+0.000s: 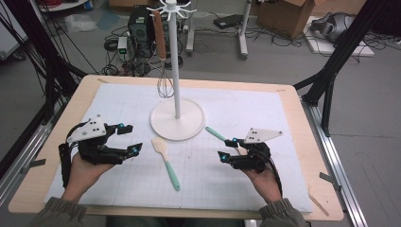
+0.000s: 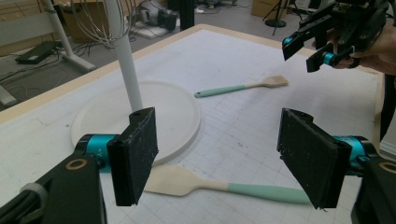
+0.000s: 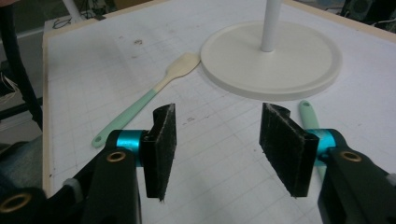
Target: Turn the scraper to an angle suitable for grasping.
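Whisk hangs on the stand; two spatulas lie on the mat, one between the grippers, one partly under the right gripper. Left gripper and right both gape, empty (hanging apparently one-third done).

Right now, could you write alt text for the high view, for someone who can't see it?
A person holds an open left hand-held gripper and right hand-held gripper over a white mat, flanking two spatulas and a hook stand holding a whisk.
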Action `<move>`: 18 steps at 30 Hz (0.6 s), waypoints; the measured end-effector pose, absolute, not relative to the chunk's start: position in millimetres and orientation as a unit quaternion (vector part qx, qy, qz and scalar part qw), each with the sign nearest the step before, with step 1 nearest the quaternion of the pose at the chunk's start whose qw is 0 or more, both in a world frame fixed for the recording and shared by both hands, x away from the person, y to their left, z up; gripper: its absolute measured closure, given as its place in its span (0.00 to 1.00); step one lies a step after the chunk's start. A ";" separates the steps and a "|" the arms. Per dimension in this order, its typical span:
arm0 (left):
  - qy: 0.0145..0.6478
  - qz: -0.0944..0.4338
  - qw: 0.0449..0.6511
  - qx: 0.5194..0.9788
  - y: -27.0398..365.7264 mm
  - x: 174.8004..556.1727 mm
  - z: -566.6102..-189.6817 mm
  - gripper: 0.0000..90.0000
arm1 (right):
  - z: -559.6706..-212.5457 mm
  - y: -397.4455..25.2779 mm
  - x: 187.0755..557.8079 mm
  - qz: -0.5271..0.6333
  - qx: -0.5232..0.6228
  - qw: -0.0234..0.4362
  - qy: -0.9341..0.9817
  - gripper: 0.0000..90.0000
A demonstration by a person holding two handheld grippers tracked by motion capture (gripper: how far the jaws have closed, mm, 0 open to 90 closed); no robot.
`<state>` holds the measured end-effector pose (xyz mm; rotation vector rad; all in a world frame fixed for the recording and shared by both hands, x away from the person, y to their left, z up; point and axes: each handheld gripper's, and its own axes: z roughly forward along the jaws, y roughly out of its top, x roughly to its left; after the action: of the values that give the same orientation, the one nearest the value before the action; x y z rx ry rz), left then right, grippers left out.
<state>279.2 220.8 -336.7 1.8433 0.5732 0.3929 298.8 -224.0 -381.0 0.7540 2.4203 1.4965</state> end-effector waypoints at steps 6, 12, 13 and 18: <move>0.238 0.167 0.551 0.783 218.7 277.1 -343.9 0.32 | -382.4 -211.6 296.7 0.495 0.246 0.090 0.828 0.66; 0.238 0.173 0.548 0.783 221.0 270.6 -351.0 0.32 | -386.5 -194.5 294.2 0.477 0.231 0.070 0.845 0.79; 0.239 0.173 0.548 0.783 221.6 269.7 -352.2 0.32 | -386.5 -194.5 294.2 0.477 0.231 0.070 0.845 0.79; 0.242 0.173 0.548 0.782 224.0 266.8 -357.8 0.32 | -390.7 -178.2 292.1 0.464 0.216 0.062 0.857 0.87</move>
<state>266.8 224.0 -357.8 1.8526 0.5728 0.4108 292.1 -178.2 -390.7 0.6522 2.5906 1.4041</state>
